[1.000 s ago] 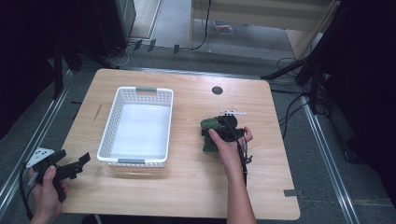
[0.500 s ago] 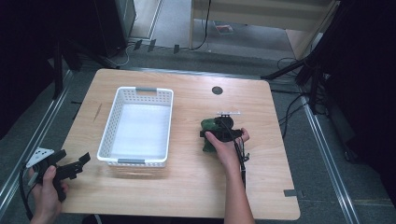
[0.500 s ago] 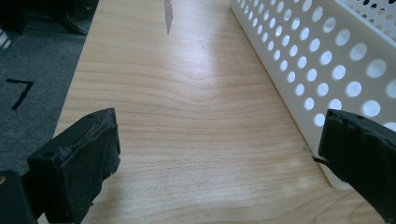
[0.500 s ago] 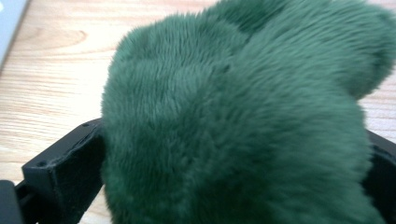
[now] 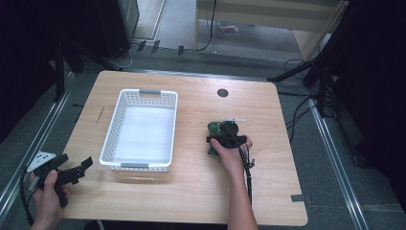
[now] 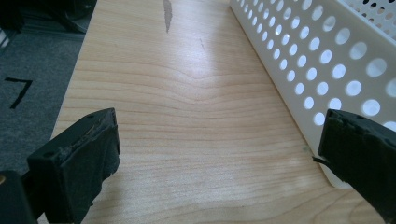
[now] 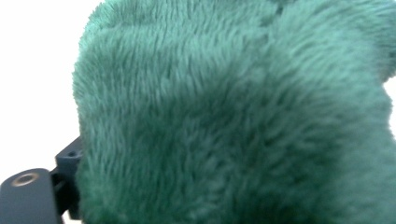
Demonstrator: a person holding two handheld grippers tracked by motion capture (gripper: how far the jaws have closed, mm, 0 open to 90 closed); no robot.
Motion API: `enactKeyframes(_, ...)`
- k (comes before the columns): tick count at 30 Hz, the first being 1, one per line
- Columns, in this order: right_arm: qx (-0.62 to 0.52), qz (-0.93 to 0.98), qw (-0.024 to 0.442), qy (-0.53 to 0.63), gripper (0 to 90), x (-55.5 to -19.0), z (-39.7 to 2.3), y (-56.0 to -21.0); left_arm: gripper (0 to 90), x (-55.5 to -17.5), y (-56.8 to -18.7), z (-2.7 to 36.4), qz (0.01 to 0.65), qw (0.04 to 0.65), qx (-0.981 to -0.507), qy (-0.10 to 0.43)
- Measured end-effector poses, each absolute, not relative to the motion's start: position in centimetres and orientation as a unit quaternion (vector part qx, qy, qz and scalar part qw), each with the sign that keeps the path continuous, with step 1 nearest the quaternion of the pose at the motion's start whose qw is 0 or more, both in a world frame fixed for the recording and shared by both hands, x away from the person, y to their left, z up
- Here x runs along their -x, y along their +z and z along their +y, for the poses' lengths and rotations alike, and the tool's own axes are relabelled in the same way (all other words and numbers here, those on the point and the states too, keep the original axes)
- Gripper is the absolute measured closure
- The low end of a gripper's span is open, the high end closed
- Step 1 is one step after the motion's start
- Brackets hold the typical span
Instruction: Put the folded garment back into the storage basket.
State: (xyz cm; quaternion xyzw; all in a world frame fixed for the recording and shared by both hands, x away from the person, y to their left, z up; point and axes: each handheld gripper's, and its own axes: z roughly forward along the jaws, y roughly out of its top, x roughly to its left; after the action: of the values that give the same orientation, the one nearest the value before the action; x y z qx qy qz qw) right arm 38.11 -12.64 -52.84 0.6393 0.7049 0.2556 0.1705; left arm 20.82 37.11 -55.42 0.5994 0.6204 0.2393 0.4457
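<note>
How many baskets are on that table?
1. A white perforated basket sits on the left half of the wooden table, and its holed wall also shows in the left gripper view. The green plush toy lies to its right. Nothing looks hidden.

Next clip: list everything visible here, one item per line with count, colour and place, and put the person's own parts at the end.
Table: one, light wood, centre of the high view.
Basket: one, white, perforated, left half of the table, nothing inside.
Plush toy: one, green, right of the basket, at the right gripper.
Round hole cover: one, dark, far edge of the table.
Tape mark: one, grey, near right corner.
Cables: several, black, floor at right.
Left gripper: one, black, near left corner, fingers wide apart.
Right gripper: one, black, against the plush toy; jaw state unclear.
Hands: two, one holding each gripper.
</note>
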Motion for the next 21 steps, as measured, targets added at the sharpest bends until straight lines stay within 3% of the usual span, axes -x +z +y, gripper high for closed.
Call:
enactKeyframes(8,-0.64,0.703,0.159,0.267,13.8,-38.1,-13.1,-53.0,0.0,-20.8,-55.4,37.1,0.621,0.444,-0.601,0.238)
enactKeyframes(16,-0.647,0.682,0.174,0.293,24.4,-37.6,-13.4,-52.5,0.0,-20.9,-55.4,37.1,0.621,0.445,-0.6,0.236)
enactKeyframes(21,-0.642,0.679,0.181,0.306,26.3,-37.0,-13.3,-52.0,0.0,-20.9,-55.4,37.1,0.622,0.444,-0.601,0.236)
